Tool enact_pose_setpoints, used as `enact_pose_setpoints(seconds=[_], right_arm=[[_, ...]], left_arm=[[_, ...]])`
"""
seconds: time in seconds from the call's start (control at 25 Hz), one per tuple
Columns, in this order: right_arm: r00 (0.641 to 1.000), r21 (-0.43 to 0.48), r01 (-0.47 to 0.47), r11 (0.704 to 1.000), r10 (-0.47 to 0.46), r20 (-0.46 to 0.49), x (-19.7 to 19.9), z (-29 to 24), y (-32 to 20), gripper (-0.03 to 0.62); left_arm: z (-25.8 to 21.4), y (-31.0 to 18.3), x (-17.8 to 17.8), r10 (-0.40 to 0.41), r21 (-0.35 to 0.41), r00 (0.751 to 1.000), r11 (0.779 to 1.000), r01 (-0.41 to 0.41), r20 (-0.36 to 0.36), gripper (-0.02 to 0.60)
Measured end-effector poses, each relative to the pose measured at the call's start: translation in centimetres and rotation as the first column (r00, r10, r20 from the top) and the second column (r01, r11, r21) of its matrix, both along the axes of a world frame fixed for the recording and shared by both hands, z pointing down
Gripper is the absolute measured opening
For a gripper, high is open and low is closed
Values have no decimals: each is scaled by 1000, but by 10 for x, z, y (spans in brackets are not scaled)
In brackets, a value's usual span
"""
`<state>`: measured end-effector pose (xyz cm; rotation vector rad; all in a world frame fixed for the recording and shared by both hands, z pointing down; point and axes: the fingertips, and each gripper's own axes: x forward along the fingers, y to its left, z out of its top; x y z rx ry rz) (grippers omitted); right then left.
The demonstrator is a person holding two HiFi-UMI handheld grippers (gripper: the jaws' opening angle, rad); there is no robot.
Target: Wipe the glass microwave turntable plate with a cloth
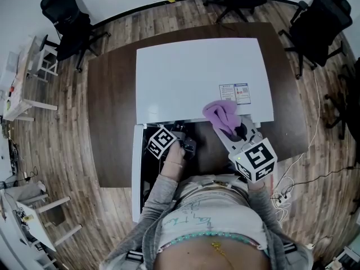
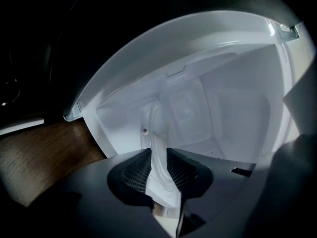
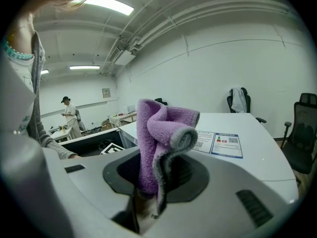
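Two grippers are at work by a white microwave [image 1: 197, 77] that sits on a dark brown counter [image 1: 112, 111]. Its door [image 1: 135, 167] hangs open on the left side. The left gripper [image 1: 187, 144] reaches into the open front. In the left gripper view, the glass plate [image 2: 159, 148] is inside the white box of the microwave. We see it from its thin edge, and that edge sits between the two fingers [image 2: 99, 192]. The fingers are apart and loose, with a dark gap beside the glass, so they do not squeeze it. I cannot tell if the plate rests on the bottom of the microwave. The right gripper [image 1: 236, 133] is up over the front right part of the microwave top. Its fingers [image 3: 237, 182] are clenched on a purple cloth [image 3: 161, 143] with a grey edge. The cloth stands up in a soft fold and is well apart from the plate. A sticker [image 1: 234, 93] lies flat on the microwave top, just behind the cloth. In the right gripper view it has two parts: one with small black print and a square code, and one with a blue frame, coloured bars and another square code. The words are too small to read. Black chairs [image 1: 315, 24] stand on the wood floor.
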<state>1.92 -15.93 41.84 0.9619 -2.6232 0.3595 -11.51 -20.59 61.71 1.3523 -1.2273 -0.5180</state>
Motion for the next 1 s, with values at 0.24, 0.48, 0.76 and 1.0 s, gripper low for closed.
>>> enact_pose_setpoints(seconds=[0.24, 0.48, 0.76, 1.0], right_arm=[[1000, -7, 3, 1000, -3, 12, -2, 0, 2, 114], [1000, -12, 3, 1000, -2, 20, -1, -1, 3, 114], [1000, -10, 4, 1000, -4, 22, -1, 0, 1, 114], [1000, -7, 3, 1000, -3, 13, 0, 0, 0, 114]], left_arm=[[-3, -22, 15, 26, 19, 998, 1000, -25, -51, 71], [-1, -17, 16, 11, 7, 996, 1000, -10, -91, 54], [1, -14, 17, 10, 15, 992, 1000, -9, -123, 49], [0, -12, 14, 14, 31, 996, 999, -11, -88, 49]])
